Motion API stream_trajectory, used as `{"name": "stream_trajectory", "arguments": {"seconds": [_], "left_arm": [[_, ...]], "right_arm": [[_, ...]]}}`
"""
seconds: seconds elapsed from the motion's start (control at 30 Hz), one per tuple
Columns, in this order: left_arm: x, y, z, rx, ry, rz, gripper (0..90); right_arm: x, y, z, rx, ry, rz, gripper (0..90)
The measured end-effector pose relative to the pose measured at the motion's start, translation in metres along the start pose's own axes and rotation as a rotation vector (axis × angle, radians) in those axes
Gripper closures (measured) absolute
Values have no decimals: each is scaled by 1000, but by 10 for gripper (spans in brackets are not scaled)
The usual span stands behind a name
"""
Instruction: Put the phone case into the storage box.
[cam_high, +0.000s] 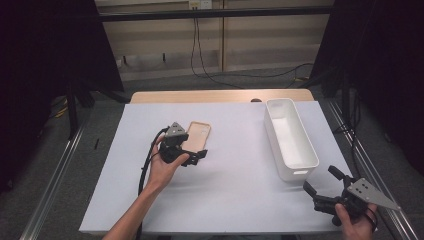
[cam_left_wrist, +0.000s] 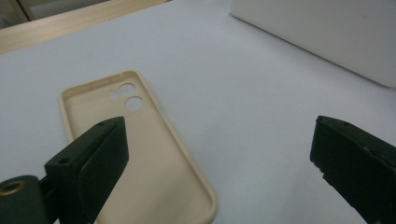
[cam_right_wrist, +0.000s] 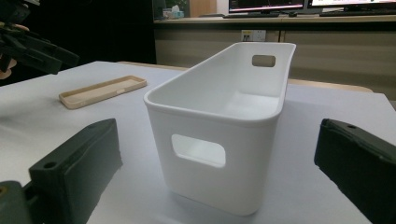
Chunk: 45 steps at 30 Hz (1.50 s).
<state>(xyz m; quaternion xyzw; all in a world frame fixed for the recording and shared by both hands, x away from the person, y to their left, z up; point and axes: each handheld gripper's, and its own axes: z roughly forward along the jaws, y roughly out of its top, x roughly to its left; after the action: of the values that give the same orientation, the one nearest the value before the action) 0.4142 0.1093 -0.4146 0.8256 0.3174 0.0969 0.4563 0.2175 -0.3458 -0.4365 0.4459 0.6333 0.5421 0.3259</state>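
A beige phone case (cam_high: 198, 134) lies flat, hollow side up, on the white table cover left of centre. My left gripper (cam_high: 198, 156) hovers just over the case's near end, jaws wide apart and empty. In the left gripper view the case (cam_left_wrist: 149, 158) lies below the left jaw, camera cutouts at its far end, and the left gripper (cam_left_wrist: 217, 135) is open with nothing between its pads. My right gripper (cam_high: 320, 179) rests open near the front right corner, facing a white bin (cam_high: 273, 135). In the right gripper view the bin (cam_right_wrist: 205, 186) stands straight ahead of the right gripper (cam_right_wrist: 218, 128).
The white bin (cam_left_wrist: 327, 32) is long and has nothing in it, with handle cutouts at both ends. A wooden table edge (cam_high: 220, 96) runs along the back. Metal rails flank the table on both sides. The left gripper (cam_right_wrist: 32, 46) shows far left in the right gripper view.
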Motion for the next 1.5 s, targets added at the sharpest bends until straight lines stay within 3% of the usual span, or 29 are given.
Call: {"name": "stream_trajectory", "arguments": {"seconds": [0.1, 0.23, 0.3, 0.37, 0.47, 0.6, 0.77, 0.83, 0.97, 1.0, 1.2, 1.43, 1.5], "left_arm": [[1, -2, -8, -21, 2, -16, 46], [4, -5, -16, -9, -8, -35, 46], [6, -7, -20, -18, 16, -41, 46], [9, -7, -24, -14, 24, -58, 51], [18, -7, -32, -17, 1, -76, 57], [26, -7, -39, -32, 19, -90, 56], [34, -11, -43, -5, 47, -105, 46], [40, -12, -42, -5, 38, -119, 43], [46, -12, -40, 23, 69, -123, 42], [52, -13, -38, 43, 83, -148, 42], [64, -11, -28, 85, 110, -187, 56], [74, -3, -14, 184, 101, -200, 62], [74, -3, -10, 199, 80, -180, 71]], "right_arm": [[0, 0, 0, -1, 1, 2, 2], [0, 0, 0, 0, 1, 1, 2], [0, 0, 0, 1, 1, 0, 2], [0, 0, 1, 2, 0, 3, 2], [0, 0, 0, 0, 1, 3, 2], [0, 0, 0, 2, 2, 3, 2], [0, 0, 0, 1, 2, 6, 2], [0, 0, 0, 0, 3, 5, 2], [0, 0, 0, 1, 5, 0, 2], [0, 0, 0, 1, 3, 2, 2], [1, 0, 0, 3, 9, 1, 2], [1, 0, 0, 3, 8, 3, 2], [1, 0, 0, 3, 9, 3, 2]]}}
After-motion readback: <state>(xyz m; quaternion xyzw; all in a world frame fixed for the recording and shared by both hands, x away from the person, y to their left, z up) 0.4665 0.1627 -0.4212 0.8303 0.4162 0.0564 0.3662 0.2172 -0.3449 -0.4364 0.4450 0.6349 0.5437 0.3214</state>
